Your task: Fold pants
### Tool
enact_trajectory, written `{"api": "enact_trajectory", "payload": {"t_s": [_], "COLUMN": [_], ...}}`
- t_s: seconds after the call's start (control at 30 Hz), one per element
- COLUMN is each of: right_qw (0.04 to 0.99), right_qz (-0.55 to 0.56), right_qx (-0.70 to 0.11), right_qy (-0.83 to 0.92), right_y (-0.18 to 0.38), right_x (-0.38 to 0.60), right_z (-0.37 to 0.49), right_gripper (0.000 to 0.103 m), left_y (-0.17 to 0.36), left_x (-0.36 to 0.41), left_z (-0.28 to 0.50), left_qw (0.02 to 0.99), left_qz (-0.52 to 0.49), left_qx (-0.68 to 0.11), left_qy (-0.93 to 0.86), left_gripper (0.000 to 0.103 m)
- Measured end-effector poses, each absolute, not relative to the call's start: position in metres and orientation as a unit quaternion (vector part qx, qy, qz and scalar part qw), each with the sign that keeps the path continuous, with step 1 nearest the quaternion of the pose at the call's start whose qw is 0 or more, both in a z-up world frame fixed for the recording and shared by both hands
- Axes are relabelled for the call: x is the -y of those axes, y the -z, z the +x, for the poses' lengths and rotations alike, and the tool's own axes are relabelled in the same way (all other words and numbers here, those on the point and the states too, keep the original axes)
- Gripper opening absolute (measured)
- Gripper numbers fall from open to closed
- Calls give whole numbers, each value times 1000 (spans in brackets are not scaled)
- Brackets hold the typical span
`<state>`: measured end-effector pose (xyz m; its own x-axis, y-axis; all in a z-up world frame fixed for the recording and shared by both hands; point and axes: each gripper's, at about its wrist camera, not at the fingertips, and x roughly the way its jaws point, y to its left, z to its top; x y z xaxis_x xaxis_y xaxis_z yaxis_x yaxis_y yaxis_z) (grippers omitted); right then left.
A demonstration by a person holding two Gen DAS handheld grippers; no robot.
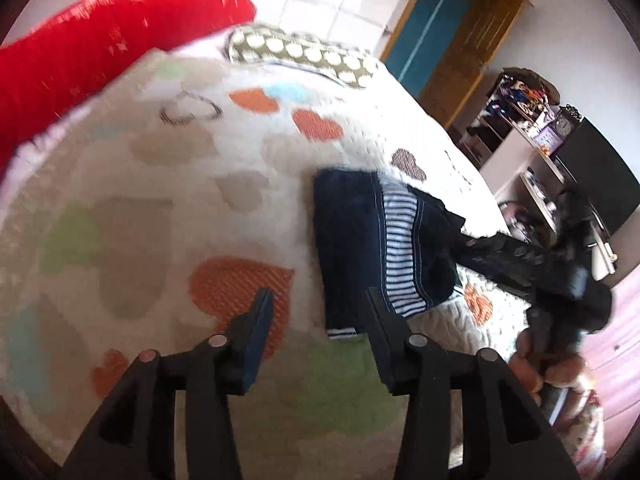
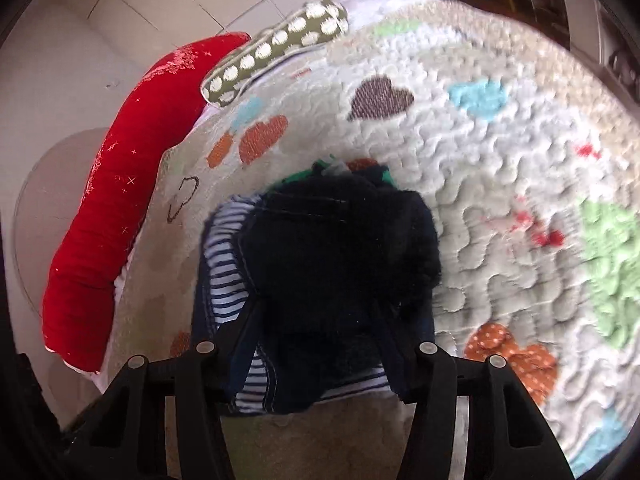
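The pants [image 1: 360, 240] are dark navy with a blue-and-white striped lining, folded into a compact bundle on a heart-patterned quilt [image 1: 160, 200]. My left gripper [image 1: 318, 300] is open and empty, hovering just left of and in front of the bundle. In the right wrist view the pants [image 2: 332, 264] fill the middle. My right gripper [image 2: 316, 312] has its jaws spread wide around the bundle's near end, fingers on either side of it. The right gripper also shows in the left wrist view [image 1: 480, 248], with its tip at the pants' right edge.
A red pillow [image 1: 100, 48] and a green polka-dot pillow [image 1: 304, 56] lie at the head of the bed. Shelves [image 1: 532, 136] and a wooden door [image 1: 460, 40] stand beyond the bed's right side. Green and orange cloth [image 2: 340, 166] peeks from behind the pants.
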<state>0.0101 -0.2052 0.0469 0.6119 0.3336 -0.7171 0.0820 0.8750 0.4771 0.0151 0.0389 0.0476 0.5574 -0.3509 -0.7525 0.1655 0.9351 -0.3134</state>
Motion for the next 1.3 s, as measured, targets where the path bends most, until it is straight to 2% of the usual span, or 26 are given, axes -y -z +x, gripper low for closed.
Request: {"api": "enact_trajectory", "payload": {"t_s": [0.17, 0.3, 0.33, 0.4, 0.47, 0.57, 0.67, 0.77, 0.97, 1.3], "right_qw": [873, 828, 818, 827, 841, 879, 906, 915, 910, 903], "right_qz": [225, 238, 240, 238, 230, 185, 150, 142, 125, 69], "right_qx": [-412, -490, -507, -493, -471, -424, -389, -375, -395, -424], "right_qy": [-134, -135, -128, -128, -135, -113, -77, -41, 14, 19], "right_y": [-80, -36, -21, -26, -46, -75, -88, -84, -62, -41], "right_x": [174, 160, 160, 161, 164, 171, 177, 194, 206, 191], "right_z": [29, 71, 78, 72, 55, 19, -21, -51, -73, -90], "right_gripper": [59, 58, 55, 50, 53, 59, 61, 62, 62, 64], "left_y": [-61, -72, -76, -83, -91, -105, -114, -119, -123, -87], "left_x": [-36, -31, -30, -30, -28, -25, -23, -17, -2, 10], "left_z": [-1, -11, -14, -20, -29, -48, -61, -64, -45, -45], "left_qw": [899, 912, 916, 923, 935, 962, 973, 976, 968, 947], "left_qz": [-69, -46, -43, -33, -16, 1, 1, 11, 17, 13], "left_qx": [-414, -391, -384, -370, -342, -267, -230, -217, -252, -319], "left_qy": [126, 111, 108, 101, 88, 52, 35, 10, -5, 26], "left_gripper": [46, 59, 61, 64, 78, 93, 103, 103, 103, 103]}}
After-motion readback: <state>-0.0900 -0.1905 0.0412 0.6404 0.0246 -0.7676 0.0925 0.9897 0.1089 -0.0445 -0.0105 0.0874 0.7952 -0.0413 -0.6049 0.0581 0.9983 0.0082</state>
